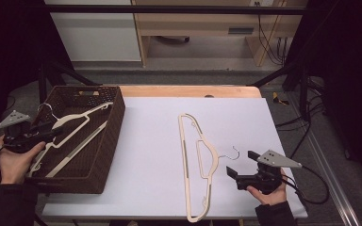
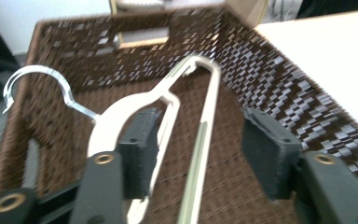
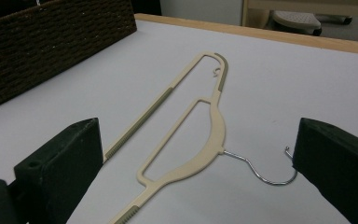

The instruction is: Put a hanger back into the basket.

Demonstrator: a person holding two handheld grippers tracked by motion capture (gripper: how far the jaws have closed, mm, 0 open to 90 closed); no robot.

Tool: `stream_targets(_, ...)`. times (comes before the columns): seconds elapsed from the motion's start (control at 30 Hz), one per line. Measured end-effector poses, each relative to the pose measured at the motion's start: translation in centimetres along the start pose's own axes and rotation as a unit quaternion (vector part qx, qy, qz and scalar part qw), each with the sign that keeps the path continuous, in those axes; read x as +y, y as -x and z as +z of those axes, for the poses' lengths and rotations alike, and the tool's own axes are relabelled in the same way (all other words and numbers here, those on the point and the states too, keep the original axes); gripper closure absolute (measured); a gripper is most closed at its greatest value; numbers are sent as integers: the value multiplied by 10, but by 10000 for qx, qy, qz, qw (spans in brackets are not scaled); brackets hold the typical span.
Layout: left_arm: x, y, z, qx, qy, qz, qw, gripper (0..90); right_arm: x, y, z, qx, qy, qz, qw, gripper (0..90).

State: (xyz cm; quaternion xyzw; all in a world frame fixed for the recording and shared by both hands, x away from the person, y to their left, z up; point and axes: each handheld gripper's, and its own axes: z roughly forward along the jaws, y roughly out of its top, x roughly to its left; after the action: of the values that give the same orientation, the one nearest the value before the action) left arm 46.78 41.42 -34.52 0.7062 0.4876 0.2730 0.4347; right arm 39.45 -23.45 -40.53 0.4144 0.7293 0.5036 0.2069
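Observation:
A cream plastic hanger with a wire hook lies slanted inside the dark brown wicker basket at the table's left. My left gripper hovers over the basket's near left part. In the left gripper view its jaws stand apart, the hanger runs up between them, and neither pad presses on it. A second cream hanger lies flat on the white table cover, hook toward the right. My right gripper is just right of that hook, low over the table, open with nothing between its fingers, facing the hanger.
The white cover spans the table, and a wooden edge shows at the back. The basket's woven wall stands left of the flat hanger. Cables trail off the right side. Cabinets stand beyond the table.

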Motion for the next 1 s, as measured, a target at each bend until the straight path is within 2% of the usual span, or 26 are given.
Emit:
stream_targets(0.17, 4, 23, -5, -449, 401, -20, 9982, 299, 0, 0, -1, -20, 17, 23, 10000, 20)
stream_targets(0.23, 4, 34, -5, -641, 505, -2, 9967, 240, 0, 0, -1, -39, 18, 23, 10000, 20)
stream_targets(0.37, 6, 61, -2, -917, 665, 171, 9934, 166, 0, 0, 0, -44, -3, 19, 10000, 20)
stream_targets(0.47, 6, 83, 2, -1136, 765, 252, 9903, 138, -1, -1, 1, -71, -42, 18, 10000, 22)
stream_targets(0.6, 2, 107, 9, -1343, 745, 416, 9873, 113, -1, -2, 3, -116, -111, 56, 9999, 24)
stream_targets(0.73, -3, 125, 17, -1518, 633, 567, 9848, 111, -3, -3, 6, -103, -182, 34, 9998, 24)
stream_targets(0.87, -7, 139, 23, -1613, 569, 656, 9831, 108, -5, -5, 9, -111, -263, 13, 9996, 23)
stream_targets(1.0, -8, 148, 22, -1661, 626, 717, 9815, 102, -6, -6, 10, -85, -280, 12, 9996, 23)
